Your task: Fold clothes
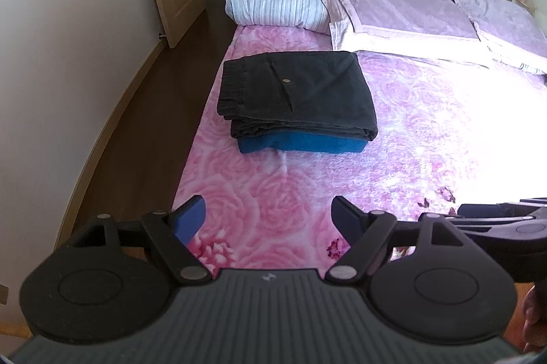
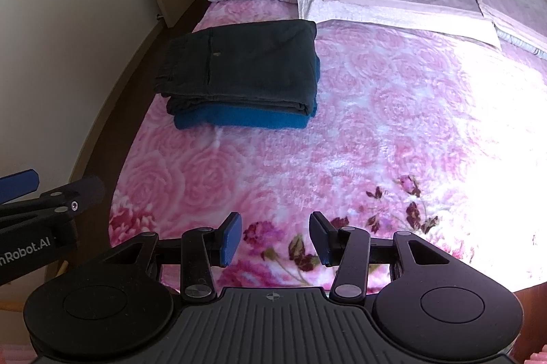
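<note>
Dark folded trousers (image 1: 295,93) lie beyond empty hand-held gripper (image 1: 270,220).

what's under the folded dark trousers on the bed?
A folded blue garment lies under the dark trousers, its front and right edges showing. The rest is covered, so what kind of garment it is cannot be told.

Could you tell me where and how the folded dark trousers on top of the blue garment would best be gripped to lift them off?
Probably at the near folded edge of the dark trousers, coming in low from the front. The layers end there in one rounded fold just above the blue garment, so one finger could slide between the two while the other presses on top. The elastic waistband side looks bulkier and looser.
</note>
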`<state>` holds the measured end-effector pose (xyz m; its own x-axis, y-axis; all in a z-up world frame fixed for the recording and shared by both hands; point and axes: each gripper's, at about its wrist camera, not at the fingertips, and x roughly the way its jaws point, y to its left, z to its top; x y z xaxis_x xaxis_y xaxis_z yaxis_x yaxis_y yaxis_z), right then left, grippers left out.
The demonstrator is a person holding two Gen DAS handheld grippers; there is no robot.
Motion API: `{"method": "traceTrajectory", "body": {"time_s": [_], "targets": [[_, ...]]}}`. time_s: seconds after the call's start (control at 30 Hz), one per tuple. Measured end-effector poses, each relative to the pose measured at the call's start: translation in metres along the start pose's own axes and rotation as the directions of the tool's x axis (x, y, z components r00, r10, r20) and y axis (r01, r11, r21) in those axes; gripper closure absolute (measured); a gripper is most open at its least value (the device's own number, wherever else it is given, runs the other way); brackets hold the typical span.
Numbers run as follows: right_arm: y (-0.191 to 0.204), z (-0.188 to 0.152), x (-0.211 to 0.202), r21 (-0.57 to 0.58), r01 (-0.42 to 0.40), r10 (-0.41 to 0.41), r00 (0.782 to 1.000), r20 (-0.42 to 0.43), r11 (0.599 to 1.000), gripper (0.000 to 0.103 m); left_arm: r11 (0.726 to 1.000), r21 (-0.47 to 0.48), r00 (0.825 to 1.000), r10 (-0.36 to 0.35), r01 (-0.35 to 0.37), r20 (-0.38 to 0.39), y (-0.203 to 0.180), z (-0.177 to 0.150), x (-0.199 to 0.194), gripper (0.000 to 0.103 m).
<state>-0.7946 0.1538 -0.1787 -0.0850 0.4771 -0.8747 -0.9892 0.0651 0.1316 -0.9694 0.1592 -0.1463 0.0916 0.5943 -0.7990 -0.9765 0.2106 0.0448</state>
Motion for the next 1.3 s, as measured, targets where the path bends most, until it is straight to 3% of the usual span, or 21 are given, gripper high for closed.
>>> {"method": "traceTrajectory", "body": {"time_s": [1.3], "targets": [[0.010, 0.030, 0.036, 0.003, 0.005, -0.005, 1.000, -0.006, 1.000, 0.055, 0.999, 0.026, 0.999, -0.039, 0.040, -0.012, 0.003, 0.028, 0.054, 0.025]]}}
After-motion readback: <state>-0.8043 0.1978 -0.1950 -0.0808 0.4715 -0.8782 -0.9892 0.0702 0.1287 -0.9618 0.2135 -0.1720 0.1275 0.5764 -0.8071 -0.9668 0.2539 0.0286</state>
